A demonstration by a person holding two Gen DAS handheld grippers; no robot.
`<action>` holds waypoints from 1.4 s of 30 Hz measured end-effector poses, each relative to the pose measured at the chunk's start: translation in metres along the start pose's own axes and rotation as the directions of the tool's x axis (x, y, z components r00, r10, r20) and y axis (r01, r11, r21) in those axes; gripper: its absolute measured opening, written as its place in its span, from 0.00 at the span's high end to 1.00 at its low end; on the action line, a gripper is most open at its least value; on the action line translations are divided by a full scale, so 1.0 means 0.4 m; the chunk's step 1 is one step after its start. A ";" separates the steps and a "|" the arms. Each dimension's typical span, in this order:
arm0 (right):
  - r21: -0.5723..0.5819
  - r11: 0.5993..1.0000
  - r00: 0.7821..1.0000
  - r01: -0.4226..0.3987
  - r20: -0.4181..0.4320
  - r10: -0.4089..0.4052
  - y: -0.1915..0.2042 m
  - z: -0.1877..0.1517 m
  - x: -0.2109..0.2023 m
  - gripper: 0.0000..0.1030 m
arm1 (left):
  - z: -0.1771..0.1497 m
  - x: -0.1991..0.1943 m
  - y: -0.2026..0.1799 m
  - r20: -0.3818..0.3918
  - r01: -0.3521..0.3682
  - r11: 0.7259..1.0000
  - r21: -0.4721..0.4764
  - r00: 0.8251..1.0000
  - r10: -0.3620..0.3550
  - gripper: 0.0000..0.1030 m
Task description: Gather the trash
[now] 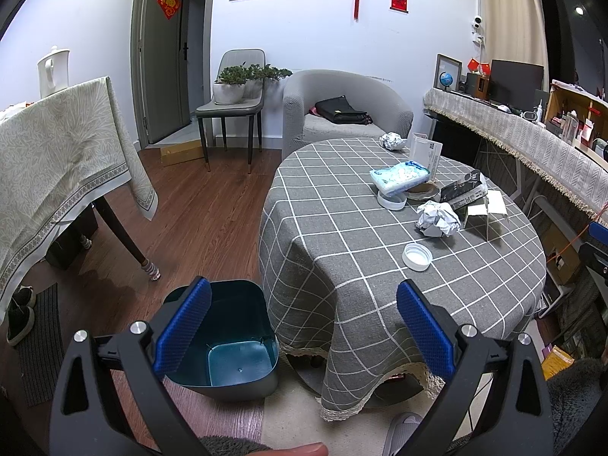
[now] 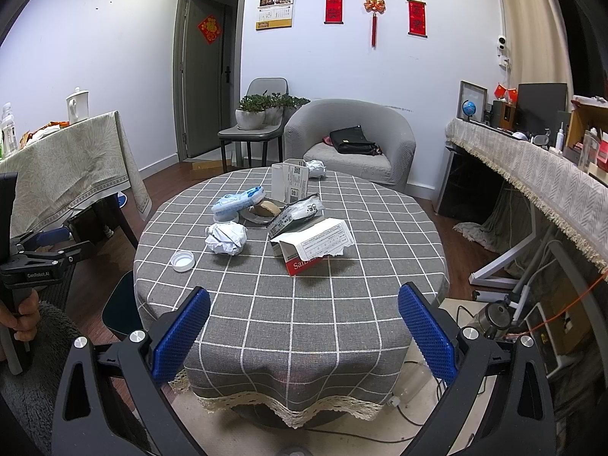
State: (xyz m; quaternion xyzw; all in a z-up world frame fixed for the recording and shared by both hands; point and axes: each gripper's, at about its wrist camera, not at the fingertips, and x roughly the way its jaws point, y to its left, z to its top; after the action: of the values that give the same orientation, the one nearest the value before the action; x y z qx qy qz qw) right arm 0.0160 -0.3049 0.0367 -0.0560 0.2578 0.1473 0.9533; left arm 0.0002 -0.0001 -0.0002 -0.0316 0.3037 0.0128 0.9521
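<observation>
A round table with a grey checked cloth (image 2: 304, 304) (image 1: 342, 266) bears the trash: a crumpled paper ball (image 2: 226, 238) (image 1: 437, 218), a white lid (image 2: 182, 260) (image 1: 417, 257), a torn red-and-white box (image 2: 315, 250), a dark wrapper (image 2: 296, 214) (image 1: 461, 188), a blue-white tissue pack (image 2: 237, 199) (image 1: 399, 176) and a second paper ball (image 2: 316, 168) (image 1: 391, 140) at the far edge. A dark bin with a blue inside (image 1: 228, 342) stands on the floor left of the table. My left gripper (image 1: 304, 326) is open and empty above the bin and table edge. My right gripper (image 2: 304, 330) is open and empty at the table's near edge.
A grey armchair (image 2: 349, 140) with a black bag stands behind the table. A chair with potted plants (image 2: 258, 114) is by the door. A cloth-covered table (image 1: 57, 152) is at left, a long desk (image 2: 551, 174) at right. Cables and a kettle (image 2: 494, 315) lie on the floor at right.
</observation>
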 end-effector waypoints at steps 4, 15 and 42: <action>0.001 1.000 1.000 0.000 0.000 0.000 -0.001 0.000 0.000 0.03 | 0.000 0.000 0.000 0.000 0.000 1.000 0.001 1.000 0.000 0.03; 0.000 1.000 1.000 0.000 0.000 0.000 -0.001 0.000 0.000 0.03 | 0.000 0.000 0.000 0.000 0.000 1.000 0.000 1.000 0.000 0.03; 0.011 1.000 1.000 -0.013 0.018 0.013 -0.007 -0.007 -0.004 0.03 | -0.004 0.001 -0.006 0.000 0.007 1.000 0.004 1.000 -0.007 0.03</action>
State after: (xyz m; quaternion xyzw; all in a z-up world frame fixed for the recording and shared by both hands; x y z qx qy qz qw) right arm 0.0143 -0.3086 0.0352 -0.0475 0.2503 0.1524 0.9549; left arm -0.0003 -0.0024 -0.0017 -0.0309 0.3036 0.0087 0.9523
